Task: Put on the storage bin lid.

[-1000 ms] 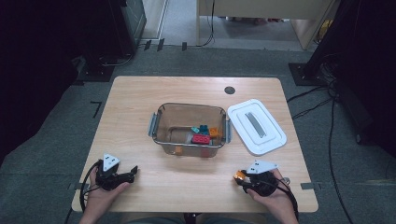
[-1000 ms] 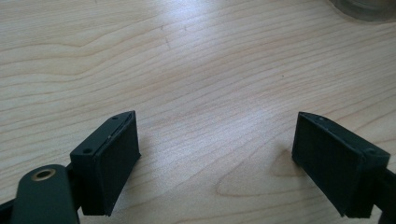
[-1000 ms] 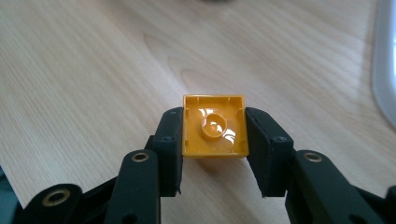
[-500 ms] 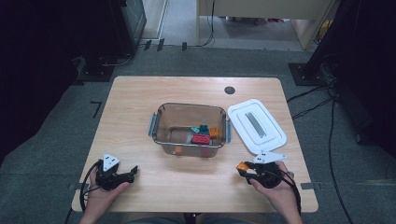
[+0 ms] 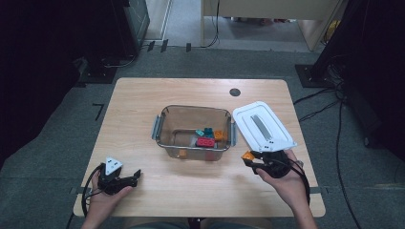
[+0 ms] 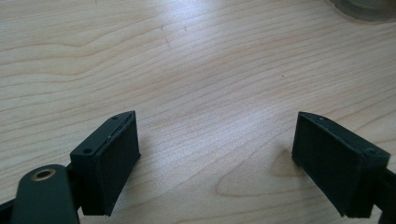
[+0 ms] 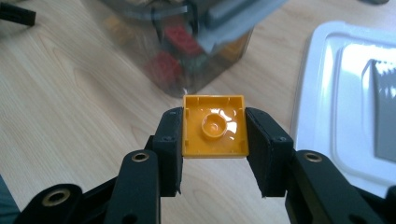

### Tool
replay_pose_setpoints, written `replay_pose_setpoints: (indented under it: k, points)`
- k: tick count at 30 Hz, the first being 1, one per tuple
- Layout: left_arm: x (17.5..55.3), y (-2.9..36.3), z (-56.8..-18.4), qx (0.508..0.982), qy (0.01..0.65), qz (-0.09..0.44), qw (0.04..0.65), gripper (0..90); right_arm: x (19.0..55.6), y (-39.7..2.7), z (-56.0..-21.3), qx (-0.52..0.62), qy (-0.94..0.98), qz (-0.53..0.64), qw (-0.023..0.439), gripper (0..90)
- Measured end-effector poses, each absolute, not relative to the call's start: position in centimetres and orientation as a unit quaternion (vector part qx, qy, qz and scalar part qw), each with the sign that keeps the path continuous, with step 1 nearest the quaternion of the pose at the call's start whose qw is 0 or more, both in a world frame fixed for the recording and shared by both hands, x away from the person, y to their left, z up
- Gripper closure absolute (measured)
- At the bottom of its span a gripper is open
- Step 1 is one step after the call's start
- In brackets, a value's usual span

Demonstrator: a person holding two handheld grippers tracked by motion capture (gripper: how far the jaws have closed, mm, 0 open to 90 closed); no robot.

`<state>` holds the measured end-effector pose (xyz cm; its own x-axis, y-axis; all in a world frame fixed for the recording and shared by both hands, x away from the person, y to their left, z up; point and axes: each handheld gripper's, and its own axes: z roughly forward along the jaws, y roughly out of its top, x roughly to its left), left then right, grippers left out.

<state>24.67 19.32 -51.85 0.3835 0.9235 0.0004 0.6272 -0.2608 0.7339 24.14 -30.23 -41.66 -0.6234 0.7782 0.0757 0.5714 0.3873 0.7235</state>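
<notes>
Right gripper: clamped on an orange brick, one jaw pressing each side. The brick's hollow underside, with its round socket, faces the gripper's camera. In the high view the gripper sits in the person's right hand above the table's near right part, the orange brick at its tip, just off the near corner of the white lid.

Left gripper: released, jaws set wide apart with bare wood between them. In the high view it lies low at the table's near left corner, held in the left hand, well apart from the container.

Clear container: mid-table, open, grey handles at both ends. Contents: a red brick, a teal brick, an orange piece by the right wall, and what may be a second small orange piece at the near wall, though it is too small to be sure of. In the right gripper view the container stands blurred, just beyond the held brick.

White lid: flat on the table, to the right of the container, with a grey strip along its middle.

Wooden table: light grain, one dark round hole near the far edge.
</notes>
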Motion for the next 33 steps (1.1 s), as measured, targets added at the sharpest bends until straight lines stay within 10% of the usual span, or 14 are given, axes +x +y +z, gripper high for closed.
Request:
replay_pose_setpoints:
  k: [33]
  points:
    - [24.7,19.3,-51.9,0.762,0.509,0.223,0.334,14.7,32.1,-21.3,-36.0,0.361,0.838,0.393,0.118,52.6]
